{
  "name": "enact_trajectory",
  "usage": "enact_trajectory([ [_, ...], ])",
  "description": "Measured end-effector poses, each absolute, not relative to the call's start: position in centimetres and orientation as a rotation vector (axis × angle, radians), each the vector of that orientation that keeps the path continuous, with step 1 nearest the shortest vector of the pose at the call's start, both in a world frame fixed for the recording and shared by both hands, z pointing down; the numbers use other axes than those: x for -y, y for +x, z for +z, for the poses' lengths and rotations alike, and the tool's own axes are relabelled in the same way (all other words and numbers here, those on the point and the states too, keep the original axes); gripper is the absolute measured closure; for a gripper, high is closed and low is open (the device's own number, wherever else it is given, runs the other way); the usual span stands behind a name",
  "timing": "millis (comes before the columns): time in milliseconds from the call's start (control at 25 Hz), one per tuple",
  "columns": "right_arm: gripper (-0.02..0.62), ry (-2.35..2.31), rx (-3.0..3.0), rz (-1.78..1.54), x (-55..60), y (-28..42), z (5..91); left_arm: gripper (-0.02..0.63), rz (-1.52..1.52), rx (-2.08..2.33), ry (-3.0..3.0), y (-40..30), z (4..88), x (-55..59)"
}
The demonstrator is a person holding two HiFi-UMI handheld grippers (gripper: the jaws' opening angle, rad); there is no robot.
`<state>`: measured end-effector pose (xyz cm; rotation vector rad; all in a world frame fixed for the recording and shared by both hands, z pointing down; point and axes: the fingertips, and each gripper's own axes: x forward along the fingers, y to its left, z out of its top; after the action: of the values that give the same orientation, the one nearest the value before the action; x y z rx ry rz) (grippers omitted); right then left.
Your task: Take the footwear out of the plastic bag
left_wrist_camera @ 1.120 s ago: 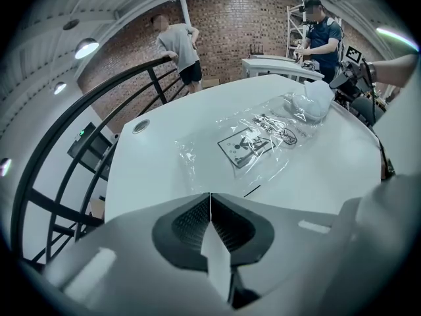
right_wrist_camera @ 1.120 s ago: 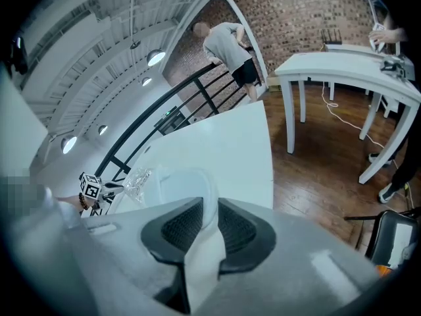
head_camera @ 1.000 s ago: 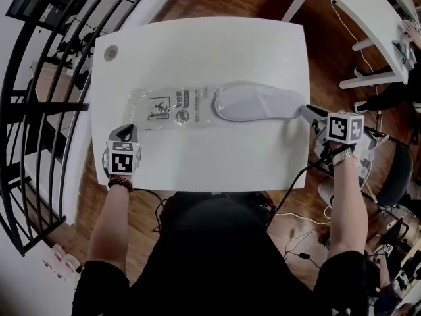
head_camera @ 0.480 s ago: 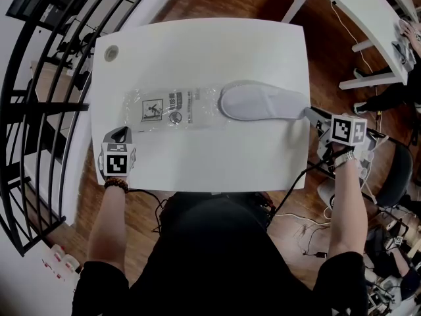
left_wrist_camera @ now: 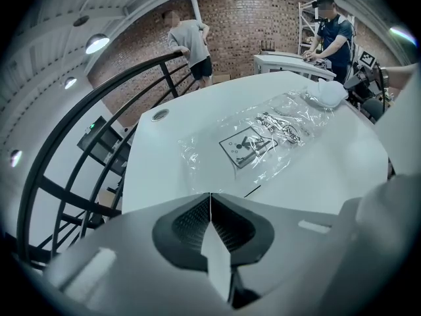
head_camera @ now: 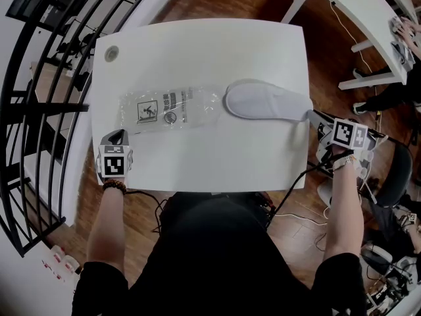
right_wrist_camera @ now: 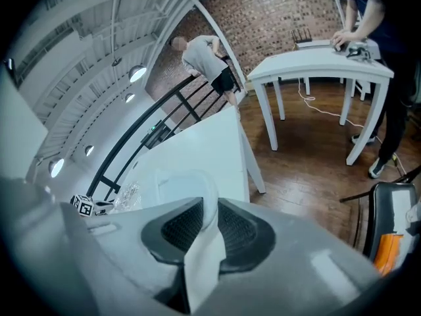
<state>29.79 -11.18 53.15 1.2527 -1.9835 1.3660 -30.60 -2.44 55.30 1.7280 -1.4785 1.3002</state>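
Observation:
A clear plastic bag (head_camera: 168,109) with printed labels lies flat on the white table (head_camera: 197,163). A white slipper (head_camera: 266,101) lies to its right, toe at the bag's mouth. My right gripper (head_camera: 314,117) at the table's right edge is shut on the slipper's heel; its rim (right_wrist_camera: 181,186) runs between the jaws (right_wrist_camera: 204,219). My left gripper (head_camera: 117,135) is at the bag's near left corner. Its jaws (left_wrist_camera: 210,196) are pressed together where the bag's (left_wrist_camera: 256,140) crinkled edge reaches them. The slipper (left_wrist_camera: 325,92) shows at the bag's far end.
A cable grommet (head_camera: 110,52) sits in the table's far left corner. A black railing (head_camera: 39,78) runs along the left side. Another white table (head_camera: 355,18) stands at the far right, and a chair (head_camera: 395,176) and floor cables lie beside my right arm.
The slipper has slid right with my right gripper. The bag has shifted left together with my left gripper, so slipper and bag now barely overlap.

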Motion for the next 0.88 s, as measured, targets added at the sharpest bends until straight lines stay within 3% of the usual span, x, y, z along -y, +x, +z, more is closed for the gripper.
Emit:
enact_trajectory([
  [880, 0.517, 1.398, 1.889, 1.405, 6.8, 28.9, 55.8, 0.577, 1.277, 1.483, 1.779, -30.7, 55.4, 2.4],
])
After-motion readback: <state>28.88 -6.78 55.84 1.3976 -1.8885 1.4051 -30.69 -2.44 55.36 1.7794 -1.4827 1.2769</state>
